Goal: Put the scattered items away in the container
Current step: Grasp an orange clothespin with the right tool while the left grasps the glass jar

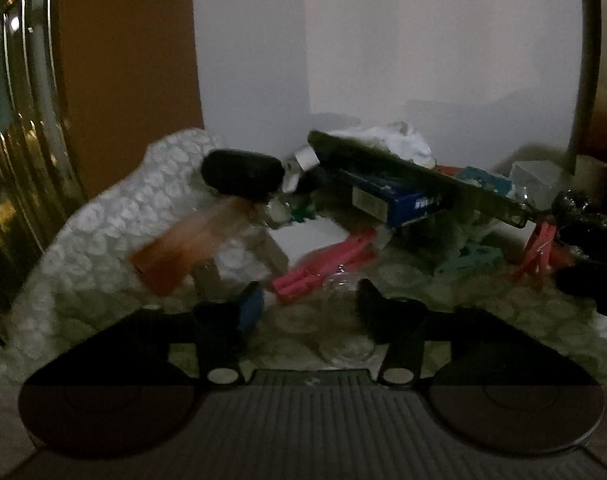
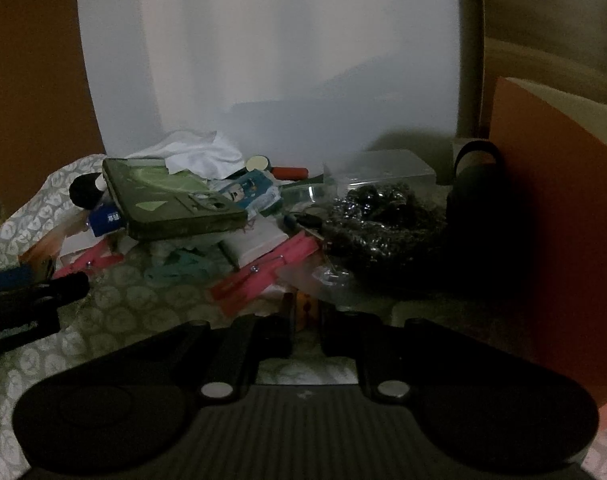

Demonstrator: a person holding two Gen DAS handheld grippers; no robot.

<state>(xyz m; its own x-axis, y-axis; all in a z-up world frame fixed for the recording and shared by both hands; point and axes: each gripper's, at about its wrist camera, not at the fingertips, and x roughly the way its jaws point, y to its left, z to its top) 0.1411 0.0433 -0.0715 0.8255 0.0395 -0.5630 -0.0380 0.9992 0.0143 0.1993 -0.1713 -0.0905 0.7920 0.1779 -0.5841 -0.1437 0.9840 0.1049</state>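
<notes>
The patterned cloth [image 2: 115, 300] on the worktop carries the heap: a green case [image 2: 171, 204] atop a blue box [image 2: 105, 220], then pink clips [image 2: 259, 276]. A clear container [image 2: 379, 168] sits behind. The left gripper [image 1: 309, 300] is apart, empty; the right gripper [image 2: 306, 320] nearly together around something small and orange, contact unclear. Likely a pickup step; next, carry it to the container.
</notes>
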